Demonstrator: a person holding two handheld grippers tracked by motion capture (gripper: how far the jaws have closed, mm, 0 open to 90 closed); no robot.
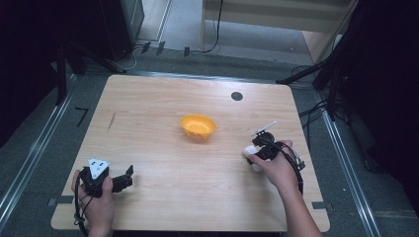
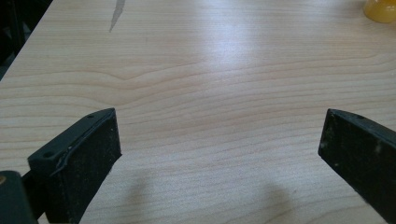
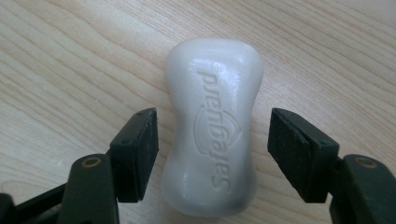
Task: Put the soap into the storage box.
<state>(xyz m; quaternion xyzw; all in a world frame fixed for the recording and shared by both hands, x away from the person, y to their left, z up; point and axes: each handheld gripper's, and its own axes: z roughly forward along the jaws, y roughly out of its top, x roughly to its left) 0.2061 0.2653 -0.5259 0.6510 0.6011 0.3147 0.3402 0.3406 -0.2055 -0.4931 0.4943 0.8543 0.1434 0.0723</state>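
Note:
A white bar of soap [image 3: 212, 93] with embossed lettering lies flat on the wooden table [image 1: 168, 148], right of middle. My right gripper [image 3: 212, 123] points down over it, one jaw on each side of the bar's narrow waist. A thin gap shows at each pad, so the gripper is open. In the high view the soap [image 1: 251, 154] peeks out white from under the right gripper [image 1: 259, 150]. My left gripper [image 1: 126, 178] rests near the front left corner, open wide, with bare wood between its jaws [image 2: 219, 126].
An orange bowl [image 1: 198, 126] stands near the table's middle, left of the soap and farther back; its edge shows as the bowl [image 2: 380, 10] in the left gripper view. A black round cap [image 1: 236, 96] sits at the back. A dark streak [image 1: 111, 121] marks the left side.

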